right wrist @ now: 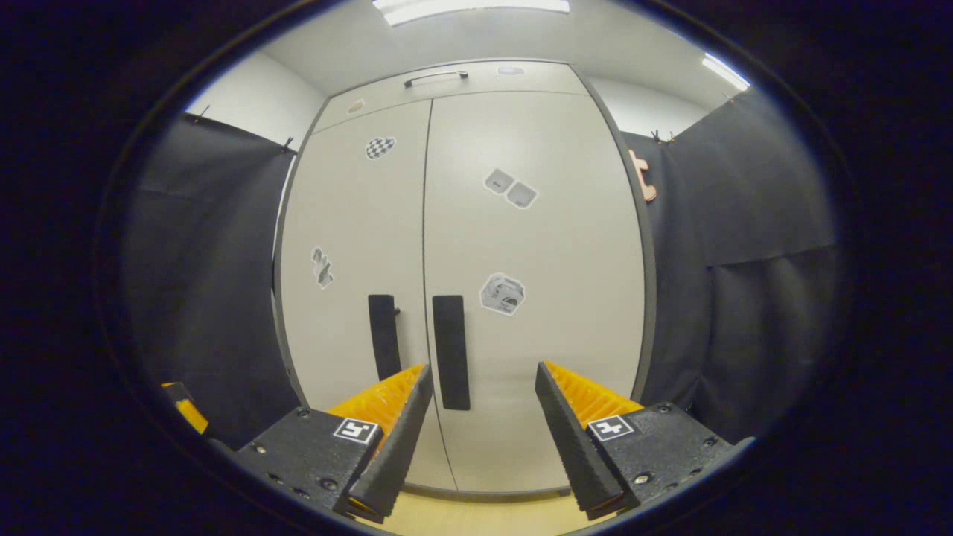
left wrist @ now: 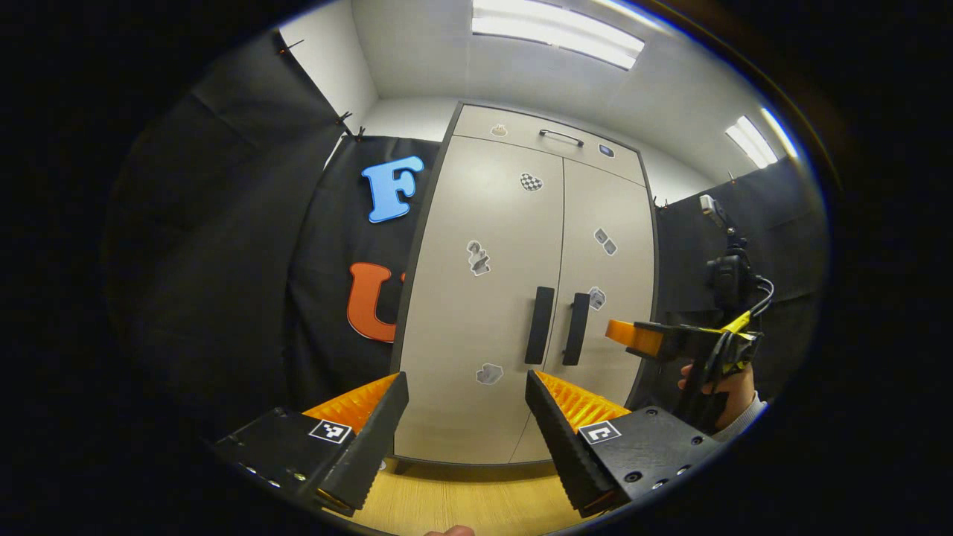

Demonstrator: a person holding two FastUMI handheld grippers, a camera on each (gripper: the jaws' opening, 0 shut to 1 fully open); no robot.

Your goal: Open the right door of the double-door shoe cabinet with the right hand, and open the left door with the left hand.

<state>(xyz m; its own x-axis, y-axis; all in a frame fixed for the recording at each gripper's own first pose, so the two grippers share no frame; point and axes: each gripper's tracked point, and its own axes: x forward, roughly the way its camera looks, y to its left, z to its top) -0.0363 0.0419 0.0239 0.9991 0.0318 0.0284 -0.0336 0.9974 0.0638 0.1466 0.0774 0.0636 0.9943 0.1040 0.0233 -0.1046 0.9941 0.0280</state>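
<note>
Both tongs, left tongs [left wrist: 467, 387] and right tongs [right wrist: 484, 380], gape empty; the right handle [right wrist: 451, 351] and left handle [right wrist: 384, 335] sit close (easily confused), risking the wrong door.

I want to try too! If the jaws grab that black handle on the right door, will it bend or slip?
Probably not bend: the right handle looks like a stiff, flat bar. It looks smooth, so it might slip a little. The right door likely swings rather than tips.

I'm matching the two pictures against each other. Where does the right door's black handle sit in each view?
Left gripper view: right door handle right of centre, beside the left door handle.
Right gripper view: just left of centre, above the open tongs.
Shared landmark: checkered sticker on the left door.
</note>
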